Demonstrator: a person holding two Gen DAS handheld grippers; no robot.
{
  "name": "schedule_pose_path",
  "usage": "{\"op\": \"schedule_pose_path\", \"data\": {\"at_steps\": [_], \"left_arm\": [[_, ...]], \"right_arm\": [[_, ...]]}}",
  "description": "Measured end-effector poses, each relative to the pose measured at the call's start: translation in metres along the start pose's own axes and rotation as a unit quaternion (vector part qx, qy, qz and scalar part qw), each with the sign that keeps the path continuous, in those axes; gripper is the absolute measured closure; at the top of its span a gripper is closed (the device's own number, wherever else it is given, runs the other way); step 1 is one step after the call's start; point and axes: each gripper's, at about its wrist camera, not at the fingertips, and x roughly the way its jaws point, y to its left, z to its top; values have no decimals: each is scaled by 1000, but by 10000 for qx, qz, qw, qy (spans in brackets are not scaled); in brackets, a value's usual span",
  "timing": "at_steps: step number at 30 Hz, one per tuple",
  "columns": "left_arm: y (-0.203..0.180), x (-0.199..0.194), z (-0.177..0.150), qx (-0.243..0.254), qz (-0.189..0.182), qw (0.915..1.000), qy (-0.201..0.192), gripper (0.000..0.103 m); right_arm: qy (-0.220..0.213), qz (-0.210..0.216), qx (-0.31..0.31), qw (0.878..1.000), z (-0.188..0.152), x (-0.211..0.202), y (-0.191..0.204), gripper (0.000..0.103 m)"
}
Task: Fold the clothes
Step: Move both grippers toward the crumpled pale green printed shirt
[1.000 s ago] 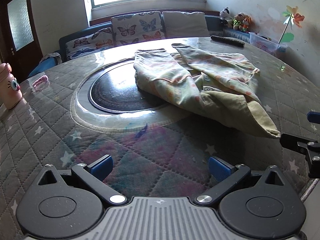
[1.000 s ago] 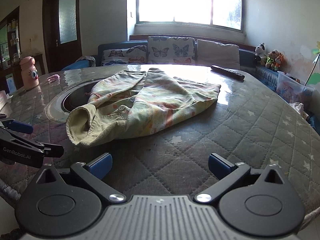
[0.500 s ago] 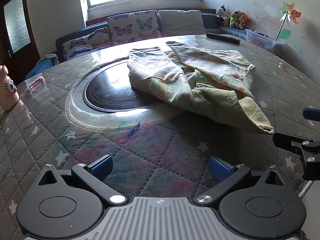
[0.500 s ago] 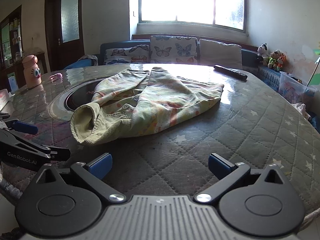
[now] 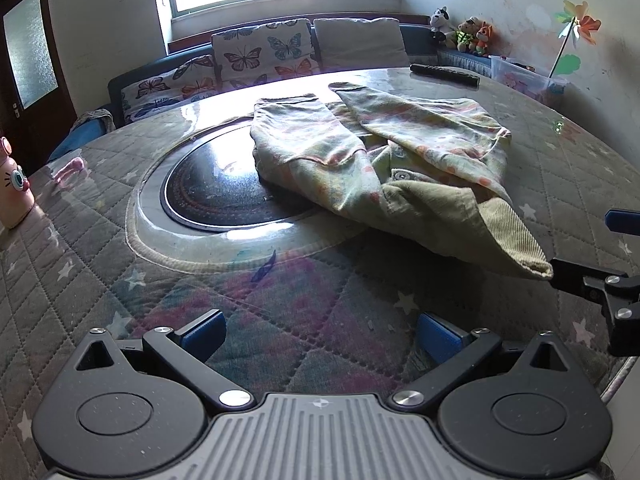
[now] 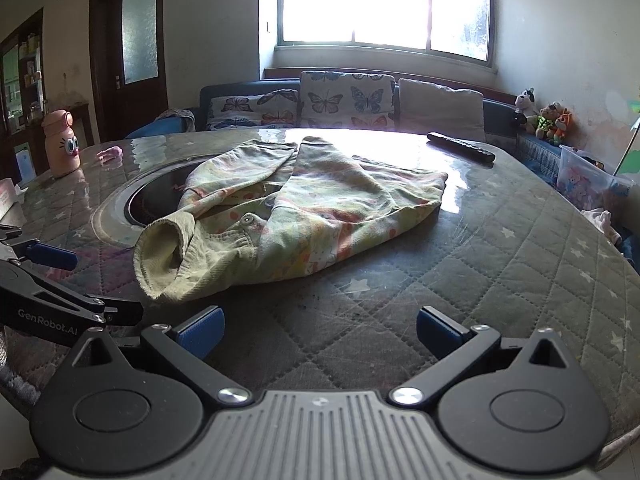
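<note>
Here, the left tongs (image 5: 320,334) and right tongs (image 6: 320,330) hover low over the quilted, glass-topped surface (image 6: 520,248), both pairs spread wide apart and gripping nothing. Just ahead lies the pair of child's trousers (image 6: 304,216), crumpled near the middle of the surface and partly over its dark round inset (image 5: 216,192). Pale yellow-green with faded orange print, legs crossed and waistband (image 6: 168,256) gaping toward the tongs, they look soft, light and limp; likely to slide on glass. The thicker waistband or leg hems seem the surest holds.
</note>
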Motion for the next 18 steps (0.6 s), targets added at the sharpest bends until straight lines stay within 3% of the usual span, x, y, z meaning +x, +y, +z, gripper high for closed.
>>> {"op": "schedule_pose_path", "data": {"at_steps": [12, 18], "left_arm": [[6, 5, 12, -47, 7, 10000, -28, 0], [15, 7, 18, -92, 58, 9999, -42, 0]], "right_arm": [[-224, 69, -169, 9996, 28, 10, 5, 0], [-60, 305, -67, 9995, 34, 31, 9, 0]]}}
